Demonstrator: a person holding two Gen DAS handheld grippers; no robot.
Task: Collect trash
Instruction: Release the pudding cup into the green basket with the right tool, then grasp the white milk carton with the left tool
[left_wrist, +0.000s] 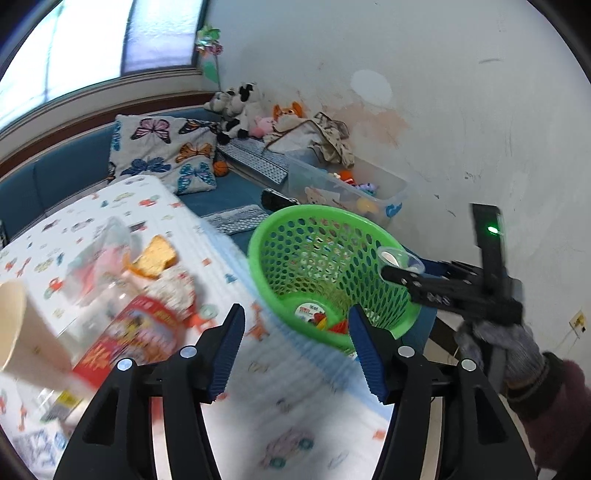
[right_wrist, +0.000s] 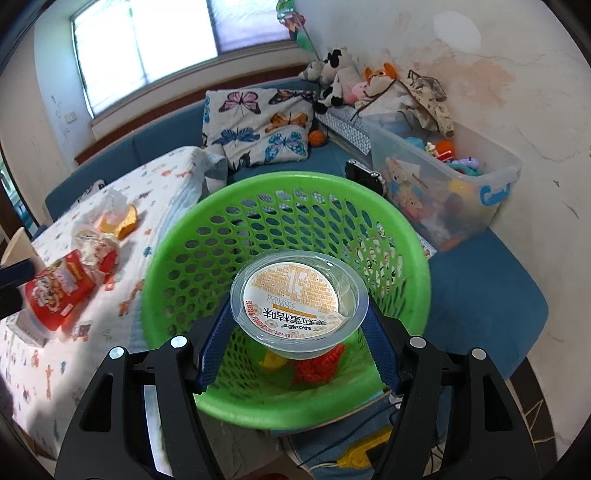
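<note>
The right tool (right_wrist: 299, 332) squeezes a clear cup (right_wrist: 299, 301) above the green basket (right_wrist: 173, 266). The left tool (left_wrist: 297, 345), beside the basket, is half open and holds nothing

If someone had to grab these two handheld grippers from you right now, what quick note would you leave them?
Right gripper: shut on a clear plastic cup with a printed lid, held over the green basket.
Left gripper: open, nothing between its fingers, pointing at the patterned table.
Done: some wrappers already lie at the basket's bottom.
Left: drop the cup in, then collect the red snack packet, clear plastic packaging, orange-yellow piece and paper cup from the table.
</note>
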